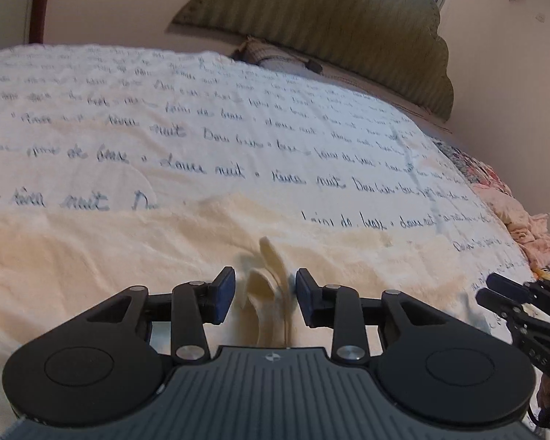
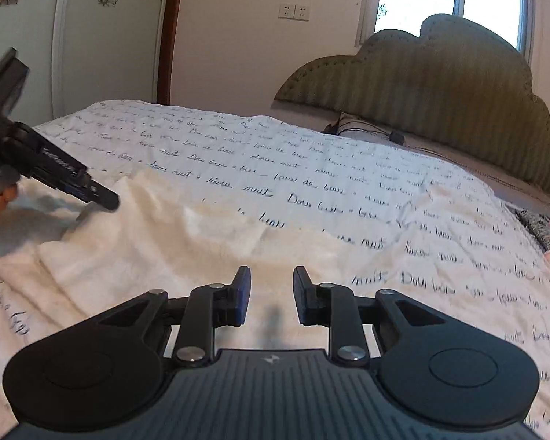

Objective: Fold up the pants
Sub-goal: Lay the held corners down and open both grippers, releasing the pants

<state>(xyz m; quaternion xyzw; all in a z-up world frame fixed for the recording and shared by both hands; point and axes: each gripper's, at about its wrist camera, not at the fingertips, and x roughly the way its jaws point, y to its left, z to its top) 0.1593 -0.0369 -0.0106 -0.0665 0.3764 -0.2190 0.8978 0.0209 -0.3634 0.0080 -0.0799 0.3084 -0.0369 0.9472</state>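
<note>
The cream fleece pants [image 1: 91, 256] lie spread on the bed, and show as a rumpled white mass in the right wrist view [image 2: 165, 242]. My left gripper [image 1: 264, 289] is open, with a raised fold of the pants [image 1: 266, 278] standing between its fingers. It also shows at the left of the right wrist view [image 2: 102, 198], tips down at the fabric. My right gripper [image 2: 271, 293] is open and empty, low over the pants' near edge. It shows at the right edge of the left wrist view [image 1: 495, 289].
The bed has a white quilt [image 2: 348, 190] printed with blue handwriting. A green scalloped headboard [image 2: 440, 110] stands at the back with a pillow [image 1: 275, 58] below it. A heap of patterned clothes [image 1: 513, 212] lies at the bed's right edge.
</note>
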